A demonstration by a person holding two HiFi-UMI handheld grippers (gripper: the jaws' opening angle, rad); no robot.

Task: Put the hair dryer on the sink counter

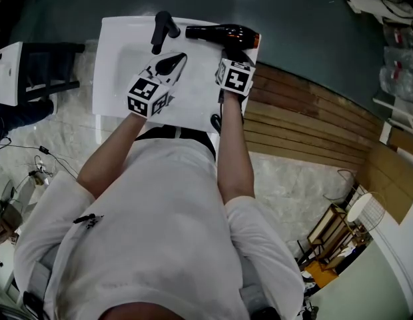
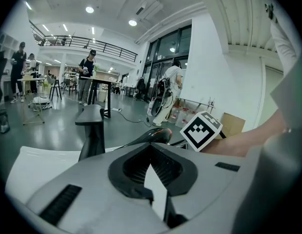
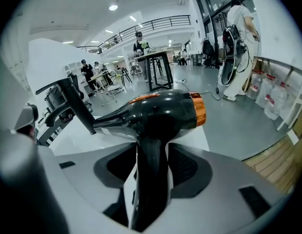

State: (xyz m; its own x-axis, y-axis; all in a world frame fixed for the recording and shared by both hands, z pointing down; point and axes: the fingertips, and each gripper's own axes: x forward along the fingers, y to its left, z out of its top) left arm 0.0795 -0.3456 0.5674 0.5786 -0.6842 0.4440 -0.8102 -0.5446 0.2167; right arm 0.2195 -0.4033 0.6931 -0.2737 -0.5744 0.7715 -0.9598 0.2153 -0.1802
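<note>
The black hair dryer [image 1: 223, 33] with an orange ring sits level over the far right corner of the white sink counter [image 1: 116, 59], nozzle pointing left. My right gripper [image 1: 234, 53] is shut on its handle; in the right gripper view the handle [image 3: 150, 169] runs up between the jaws to the body [image 3: 156, 112]. My left gripper [image 1: 174, 61] hovers over the basin, shut with nothing in it. The left gripper view shows its jaws together [image 2: 153, 172] and the hair dryer [image 2: 153, 136] beyond. Whether the dryer touches the counter is not clear.
A black faucet [image 1: 164, 31] stands at the counter's back edge, just left of the nozzle. A wooden plank floor [image 1: 306, 122] lies right of the counter. A dark chair [image 1: 46, 69] stands at the left. People stand far off in the hall.
</note>
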